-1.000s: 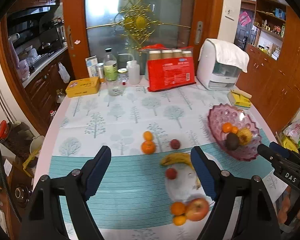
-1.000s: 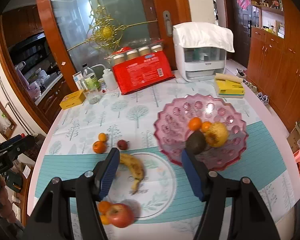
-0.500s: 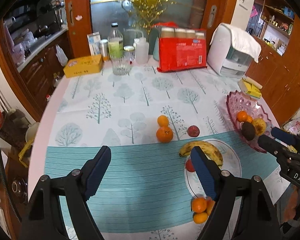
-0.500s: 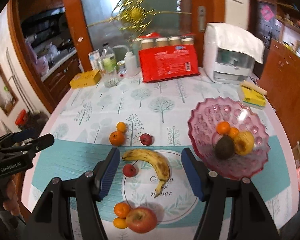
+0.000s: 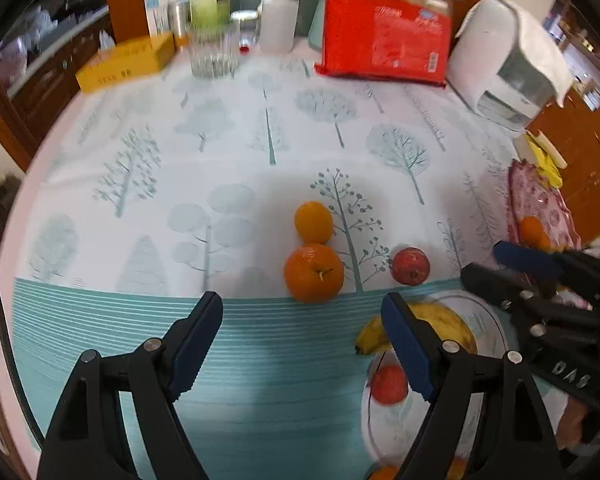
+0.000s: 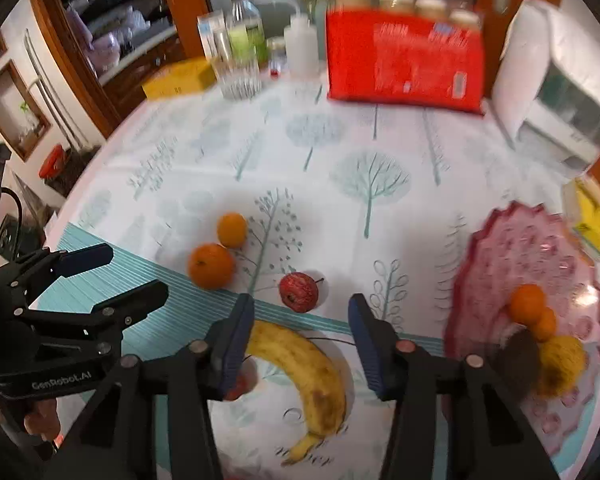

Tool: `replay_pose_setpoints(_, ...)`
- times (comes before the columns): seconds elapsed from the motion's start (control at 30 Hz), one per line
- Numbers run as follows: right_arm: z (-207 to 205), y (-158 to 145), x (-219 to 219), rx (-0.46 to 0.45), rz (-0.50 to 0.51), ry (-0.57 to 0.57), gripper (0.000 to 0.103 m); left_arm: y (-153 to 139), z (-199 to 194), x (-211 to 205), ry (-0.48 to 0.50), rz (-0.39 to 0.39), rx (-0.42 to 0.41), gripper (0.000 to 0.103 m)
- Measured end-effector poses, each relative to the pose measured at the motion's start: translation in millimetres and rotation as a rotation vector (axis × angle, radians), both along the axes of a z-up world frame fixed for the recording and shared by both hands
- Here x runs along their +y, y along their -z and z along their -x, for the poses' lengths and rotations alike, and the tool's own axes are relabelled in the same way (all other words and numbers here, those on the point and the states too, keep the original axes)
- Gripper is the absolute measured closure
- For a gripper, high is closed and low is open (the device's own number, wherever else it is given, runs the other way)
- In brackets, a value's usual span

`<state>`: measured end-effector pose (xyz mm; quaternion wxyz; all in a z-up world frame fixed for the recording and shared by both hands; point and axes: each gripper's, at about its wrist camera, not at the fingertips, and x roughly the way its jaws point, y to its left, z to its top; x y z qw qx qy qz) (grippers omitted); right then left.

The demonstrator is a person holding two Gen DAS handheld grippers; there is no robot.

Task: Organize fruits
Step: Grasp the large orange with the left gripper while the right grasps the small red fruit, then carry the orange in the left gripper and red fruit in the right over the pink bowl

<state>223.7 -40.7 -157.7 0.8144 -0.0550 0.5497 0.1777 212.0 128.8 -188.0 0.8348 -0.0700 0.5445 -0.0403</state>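
Two oranges (image 5: 314,267) (image 5: 313,222) lie together mid-table, a small red apple (image 5: 411,265) to their right. A banana (image 6: 305,372) and another small red fruit (image 5: 389,384) lie nearer me. The pink glass bowl (image 6: 540,248) at the right holds oranges (image 6: 527,304), a dark fruit and a yellow fruit. My left gripper (image 5: 302,336) is open and empty just short of the big orange. My right gripper (image 6: 302,334) is open and empty above the banana, the red apple (image 6: 299,292) just ahead. Each gripper shows in the other's view.
At the back stand a red pack of jars (image 5: 384,36), a white appliance (image 5: 512,68), a yellow box (image 5: 126,62), a glass (image 5: 214,54) and bottles. A yellow item (image 6: 594,220) lies beyond the bowl. The round table's edge curves at left.
Both grippers have moved forward and lower toward the loose fruit. The oranges, red apple and banana appear larger and closer. Both stay open.
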Motion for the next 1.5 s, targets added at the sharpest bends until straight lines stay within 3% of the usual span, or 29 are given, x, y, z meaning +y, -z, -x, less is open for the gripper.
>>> replay_pose_setpoints(0.33, -23, 46, -2, 0.110, -0.059, -0.052, 0.059, 37, -26, -11, -0.036, -0.002, 0.062, 0.028)
replay_pose_setpoints(0.57, -31, 60, 0, 0.137, -0.081, -0.079, 0.064, 49, -34, -11, -0.059, -0.001, 0.088, 0.043)
replay_pose_setpoints(0.73, -33, 66, 6, 0.141, -0.095, -0.098, 0.072, 53, -35, -10, -0.065, 0.029, 0.098, 0.048)
replay_pose_setpoints(0.83, -32, 67, 14, 0.124, -0.082, -0.112, 0.074, 54, -36, -13, -0.051, 0.046, 0.097, 0.059)
replay_pose_setpoints(1.07, -30, 65, 11, 0.106, -0.088, -0.084, 0.076, 55, -34, -13, -0.065, 0.061, 0.081, 0.061)
replay_pose_setpoints(1.27, -18, 42, 5, 0.062, -0.112, -0.049, 0.076, 34, -20, -6, -0.074, 0.058, 0.051, 0.061)
replay_pose_setpoints(1.5, 15, -5, -4, -0.013, -0.161, -0.019, 0.076, -18, 16, -7, -0.029, 0.029, -0.015, 0.061)
